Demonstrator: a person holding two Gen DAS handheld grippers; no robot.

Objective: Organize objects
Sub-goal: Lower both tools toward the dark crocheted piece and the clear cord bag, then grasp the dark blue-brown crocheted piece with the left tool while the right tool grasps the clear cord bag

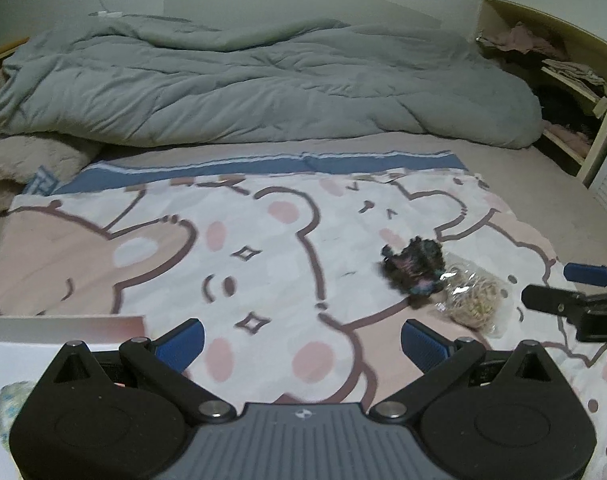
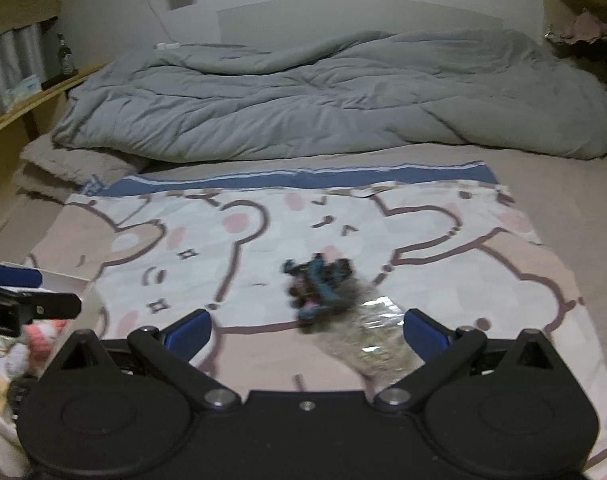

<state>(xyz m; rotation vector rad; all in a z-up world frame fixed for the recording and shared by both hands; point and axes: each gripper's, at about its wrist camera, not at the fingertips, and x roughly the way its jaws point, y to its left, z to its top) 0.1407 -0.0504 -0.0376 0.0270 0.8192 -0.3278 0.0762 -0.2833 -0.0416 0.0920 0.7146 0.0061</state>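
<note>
Toward the blanket's (image 1: 151, 240) right edge: dark hair ties (image 1: 413, 270) touched the rubber-band bag (image 1: 473, 300) | right gripper (image 2: 305, 330) spread, empty, nearest for a pickup | left gripper (image 1: 302, 340) spread, empty, beside the white box (image 1: 63, 326).

Both wrist fisheyes look low across the bed (image 1: 503, 160) toward the grey duvet (image 1: 243, 80), sharing the bear-print sheet (image 2: 263, 240).

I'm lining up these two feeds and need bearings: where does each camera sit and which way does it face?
Left wrist: on the left hand-held gripper, facing across the bear-print sheet toward the grey duvet; own open fingers show.
Right wrist: on the right hand-held gripper, same heading; open fingers flank the clear bag.
Shared: dark bundle, bag, sheet, duvet.
</note>
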